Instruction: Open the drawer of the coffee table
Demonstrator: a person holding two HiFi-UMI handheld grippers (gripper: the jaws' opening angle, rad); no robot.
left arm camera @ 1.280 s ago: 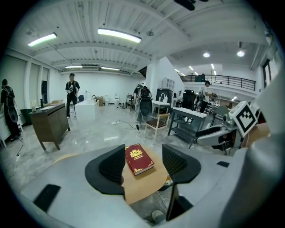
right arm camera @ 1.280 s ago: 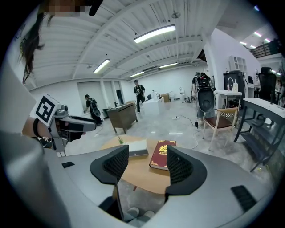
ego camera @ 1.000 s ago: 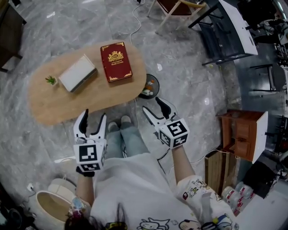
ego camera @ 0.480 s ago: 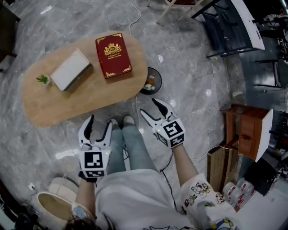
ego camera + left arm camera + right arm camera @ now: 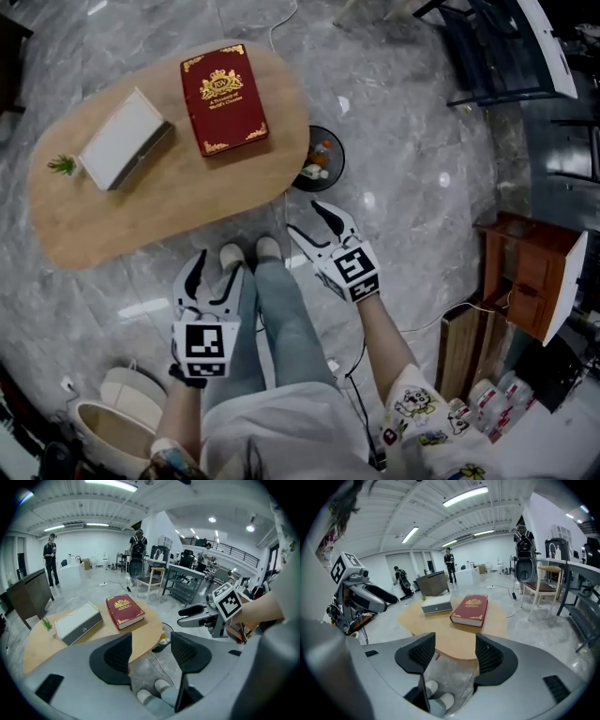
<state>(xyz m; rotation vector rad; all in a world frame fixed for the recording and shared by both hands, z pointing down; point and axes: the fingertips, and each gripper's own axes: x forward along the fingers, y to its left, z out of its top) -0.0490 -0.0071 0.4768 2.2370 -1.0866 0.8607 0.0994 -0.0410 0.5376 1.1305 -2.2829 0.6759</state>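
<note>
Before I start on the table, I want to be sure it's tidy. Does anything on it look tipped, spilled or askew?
Nothing stands out. The red book and the box lie flat on the table, the small plant stands upright at one end, and nothing is spilled.

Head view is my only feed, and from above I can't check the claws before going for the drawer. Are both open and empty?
Observer: Yes for the left. The left claw has its jaws apart with nothing between them.
Operator: And the right?
Observer: The right claw is open too, with nothing in it, and it points at the table edge.
Operator: I can't make out a drawer from up here.
Observer: The box has a grey front on its near side, with a small knob on it.
</note>
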